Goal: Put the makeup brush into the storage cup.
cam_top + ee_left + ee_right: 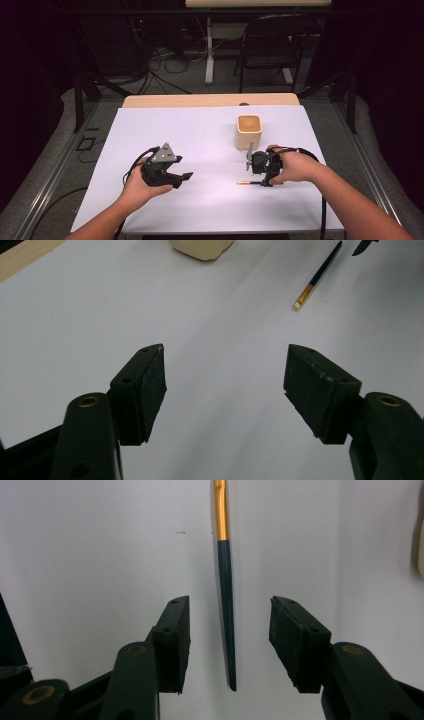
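Observation:
A thin paintbrush (pixel 248 183) with a dark handle and gold ferrule lies on the white sheet (pixel 200 135). My right gripper (pixel 266 181) is lowered over its handle end. In the right gripper view the dark handle (pixel 226 590) runs between the two jaws of the right gripper (pixel 230 630) with a gap on each side, so the pads do not press on it. My left gripper (pixel 183 177) hovers over bare sheet at the left, jaws wide apart (pixel 225 375) and holding nothing. The left gripper view has the paintbrush (pixel 318 276) farther off.
A cream square cup (pixel 249 131) stands upright behind the right hand, and its base (pixel 202 247) sits at the top of the left gripper view. The wooden table edge (pixel 210 100) runs along the back. A folding chair (pixel 272 45) and cables are on the floor beyond.

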`<state>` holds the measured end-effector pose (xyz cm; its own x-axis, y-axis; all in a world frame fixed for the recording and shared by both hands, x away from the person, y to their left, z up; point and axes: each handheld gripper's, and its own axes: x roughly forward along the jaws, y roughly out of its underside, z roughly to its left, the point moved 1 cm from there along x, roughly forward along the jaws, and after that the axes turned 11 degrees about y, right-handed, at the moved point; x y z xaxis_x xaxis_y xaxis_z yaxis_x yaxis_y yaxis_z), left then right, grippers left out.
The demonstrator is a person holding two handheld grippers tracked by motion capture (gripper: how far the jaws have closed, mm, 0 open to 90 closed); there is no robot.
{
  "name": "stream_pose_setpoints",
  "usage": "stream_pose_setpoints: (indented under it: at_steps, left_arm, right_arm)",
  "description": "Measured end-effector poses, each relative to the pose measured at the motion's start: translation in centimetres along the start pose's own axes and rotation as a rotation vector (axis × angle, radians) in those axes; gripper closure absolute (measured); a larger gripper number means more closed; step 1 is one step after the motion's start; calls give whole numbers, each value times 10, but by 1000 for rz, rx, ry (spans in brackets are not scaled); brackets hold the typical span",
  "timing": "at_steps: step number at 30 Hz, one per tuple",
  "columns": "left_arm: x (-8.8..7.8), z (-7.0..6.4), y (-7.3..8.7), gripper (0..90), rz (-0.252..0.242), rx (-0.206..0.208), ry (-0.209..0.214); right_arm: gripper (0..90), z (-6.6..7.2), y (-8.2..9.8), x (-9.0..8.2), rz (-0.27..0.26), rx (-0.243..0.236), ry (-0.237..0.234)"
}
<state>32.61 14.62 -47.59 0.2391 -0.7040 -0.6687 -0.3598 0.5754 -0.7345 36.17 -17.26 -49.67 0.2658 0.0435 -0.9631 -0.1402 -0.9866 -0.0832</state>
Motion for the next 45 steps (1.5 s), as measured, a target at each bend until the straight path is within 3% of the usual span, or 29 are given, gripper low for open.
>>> stream_pose_setpoints:
  at_steps: [6,10,21,45]
  left_arm:
    - [0,0,0,332,5,1,2]
    - [0,0,0,332,3,-1,1]
    - [1,0,0,333,3,-3,4]
    - [1,1,0,333,2,-5,6]
  right_arm:
    - [508,0,-4,0,-11,16,-20]
    - [473,0,-7,1,-22,10,-7]
    - [534,1,-15,2,-10,-10,27]
    - [665,9,-32,13,14,-44,2]
